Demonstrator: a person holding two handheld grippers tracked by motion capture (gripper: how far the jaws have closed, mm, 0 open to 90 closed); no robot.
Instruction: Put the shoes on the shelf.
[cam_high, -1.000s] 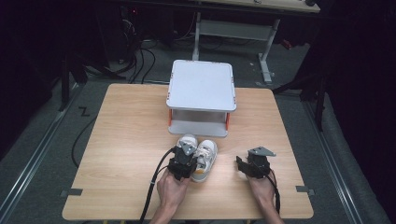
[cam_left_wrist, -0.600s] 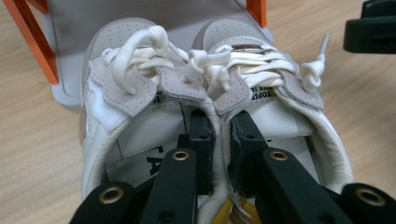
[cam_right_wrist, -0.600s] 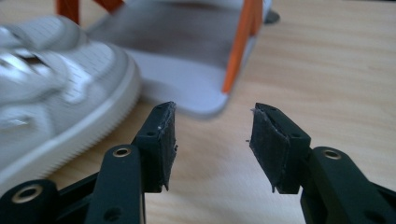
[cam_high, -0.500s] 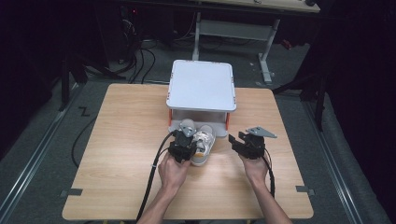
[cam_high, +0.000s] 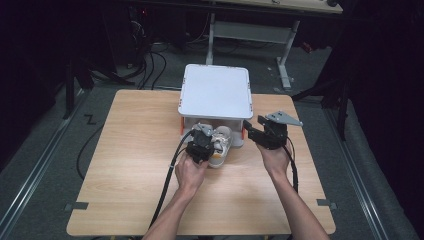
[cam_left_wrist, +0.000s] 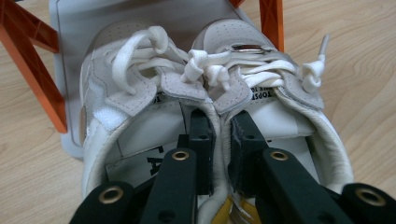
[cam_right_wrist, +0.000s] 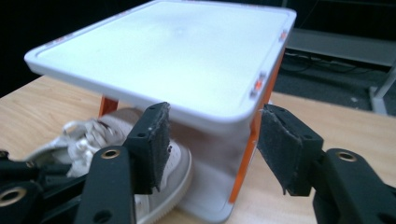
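- The left gripper (cam_high: 203, 141) is clamped tight on the pair of white shoes (cam_high: 218, 143), one jaw down inside each shoe.
- In the left gripper view the two inner collars of the shoes (cam_left_wrist: 219, 93) sit side by side, pinched between the black pads (cam_left_wrist: 201, 140), with the laces bunched just ahead of the jaws.
- The shoes point away from the person, toes in under the white shelf (cam_high: 216, 92) and heels out over the wooden table (cam_high: 125, 165).
- In that same view the toes rest on the shelf's lower white tray (cam_left_wrist: 79, 28), between its orange legs (cam_left_wrist: 32, 70).
- From above, the shelf top covers the toes; the heels and the left gripper stick out at its near edge.
- The right gripper (cam_high: 261, 131) holds nothing and hovers at the shelf's near right corner, jaws part open; they have just been opening.
- In the right gripper view the right gripper (cam_right_wrist: 212, 149) has that corner of the shelf (cam_right_wrist: 187, 56) and an orange leg (cam_right_wrist: 247, 154) showing between the pads; whether they touch it I cannot tell.
- The same view catches one shoe (cam_right_wrist: 116, 140) low at the left, its toe under the shelf top, beside the left-hand jaw and apart from it.
- Both hands come in from the near edge, the left hand (cam_high: 192, 172) behind the shoes, the right hand (cam_high: 277, 160) well to their right.
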